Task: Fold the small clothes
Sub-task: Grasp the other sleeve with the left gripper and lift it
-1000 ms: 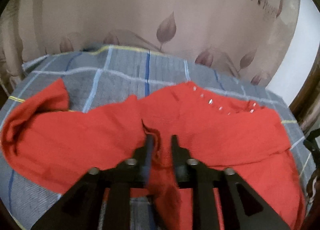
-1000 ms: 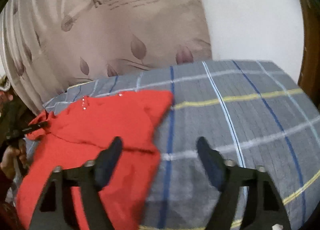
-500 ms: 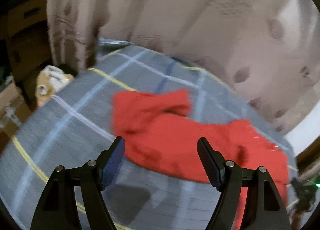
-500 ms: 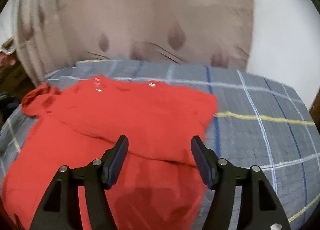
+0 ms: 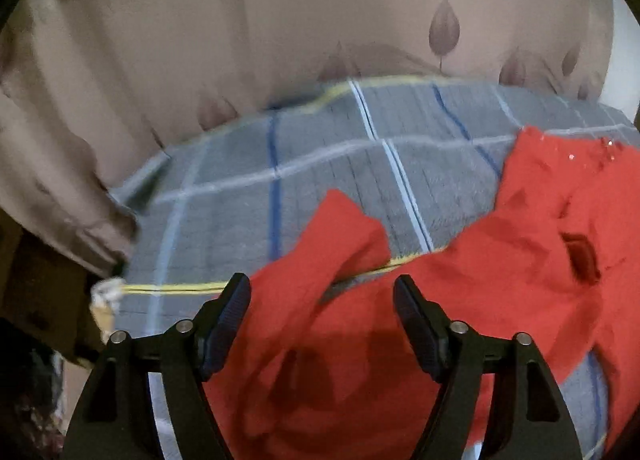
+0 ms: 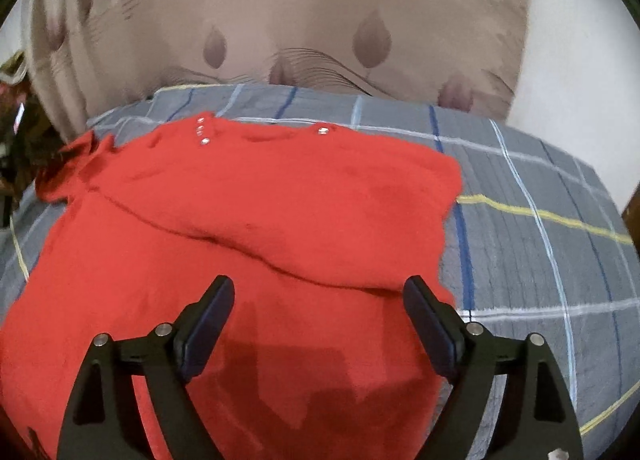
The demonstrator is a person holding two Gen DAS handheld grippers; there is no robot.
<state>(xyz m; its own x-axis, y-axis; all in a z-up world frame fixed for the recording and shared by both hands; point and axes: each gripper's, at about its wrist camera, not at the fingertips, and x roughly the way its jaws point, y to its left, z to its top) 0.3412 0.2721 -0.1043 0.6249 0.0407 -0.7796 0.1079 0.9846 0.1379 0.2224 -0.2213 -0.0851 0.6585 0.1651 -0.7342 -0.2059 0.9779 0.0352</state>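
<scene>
A small red top (image 6: 256, 220) with shiny studs at the neckline lies on a grey checked bedspread (image 6: 540, 252). Its right sleeve is folded in over the body. In the left wrist view the red top (image 5: 480, 280) has its left sleeve (image 5: 332, 244) lying loose and crumpled toward the bed's left edge. My left gripper (image 5: 322, 300) is open and empty, just above that sleeve. My right gripper (image 6: 318, 304) is open and empty, above the folded right side of the top.
A beige curtain (image 6: 320, 20) with a leaf pattern hangs behind the bed. The bed's left edge (image 5: 128, 260) drops to dark clutter. Bare bedspread lies to the right of the top (image 6: 560, 300). A white wall (image 6: 580, 60) stands at the right.
My left gripper let go of the red cloth, opened and swung left over the loose sleeve. My right gripper stayed open and moved left over the top, whose right sleeve now lies folded in.
</scene>
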